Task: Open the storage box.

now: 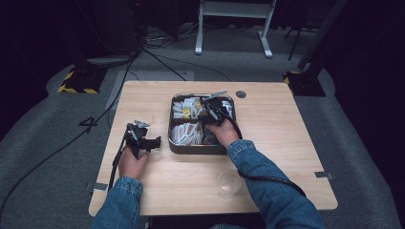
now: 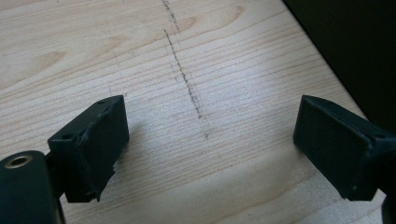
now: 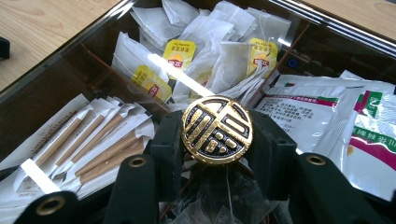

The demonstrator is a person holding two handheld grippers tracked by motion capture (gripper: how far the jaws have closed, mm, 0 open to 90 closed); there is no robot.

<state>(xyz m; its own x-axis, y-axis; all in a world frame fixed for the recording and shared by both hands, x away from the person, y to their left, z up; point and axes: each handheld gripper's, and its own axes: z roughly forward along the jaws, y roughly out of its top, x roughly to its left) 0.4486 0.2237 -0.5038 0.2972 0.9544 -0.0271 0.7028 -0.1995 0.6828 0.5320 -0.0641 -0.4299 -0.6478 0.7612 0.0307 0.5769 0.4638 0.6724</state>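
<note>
right gripper (image 3: 217, 154): jaws clamped on round gold-and-black metal knob (image 3: 217, 129) of clear glass lid over metal tea box (image 1: 173, 143) | lid stiff, slippery, fragile; grip knob sides | left gripper (image 2: 210, 149): wide open, empty, over wooden desk (image 2: 210, 70)

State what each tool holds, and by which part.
The right tool grips the round gold knob on the box's glass lid, by its two sides. The left tool holds nothing.

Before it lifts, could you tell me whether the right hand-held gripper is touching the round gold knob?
Touching: in the right gripper view, the right hand-held gripper has both pads against the gold knob.
</note>
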